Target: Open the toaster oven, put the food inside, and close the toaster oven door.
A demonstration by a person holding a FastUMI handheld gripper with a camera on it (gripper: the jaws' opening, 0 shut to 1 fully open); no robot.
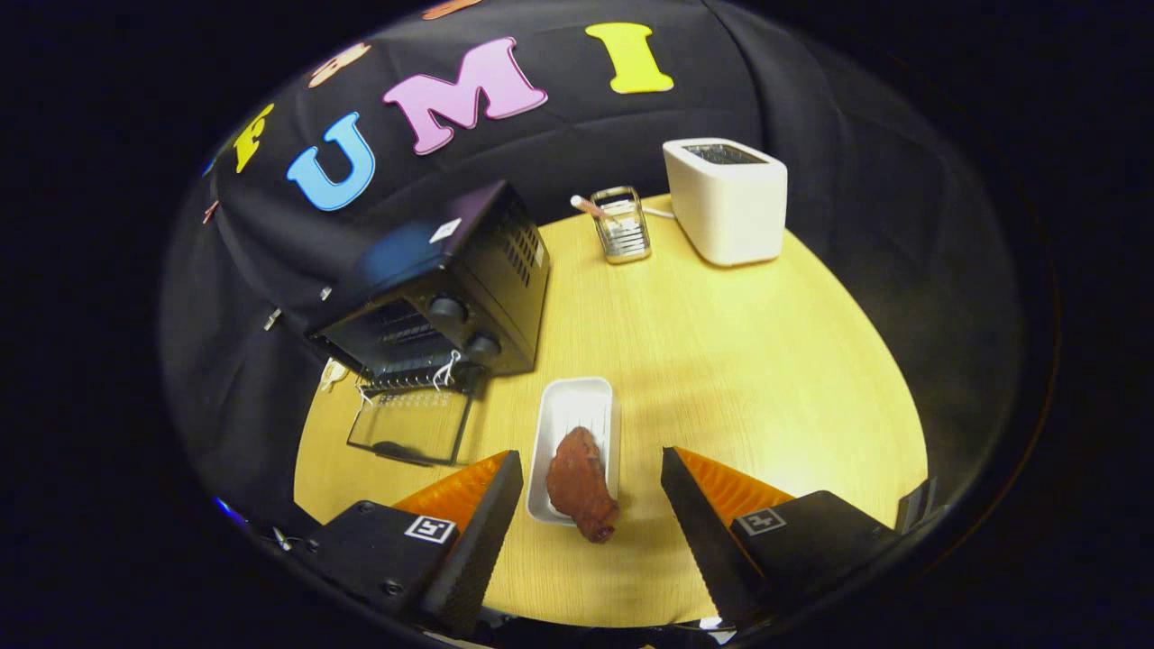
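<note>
Toaster oven [442, 297], black, stands on the round wooden table [766, 379] well beyond the left finger, backed against the dark cloth wall. Its glass door [413, 424] is dropped open, lying flat toward the gripper; wire rack visible inside, two knobs on the front panel, a bit of white string at the door edge. White pop-up toaster [727, 198] at the far side of the table, well apart from the oven. White rectangular tray [577, 410] just ahead of the fingers, between them. Piece of reddish-brown meat [581, 485] lies on the tray's near end, overhanging the rim. Small wire holder [620, 225] beside the toaster. Gripper [590, 478] spread wide, fingers either side of the meat, touching nothing.
</note>
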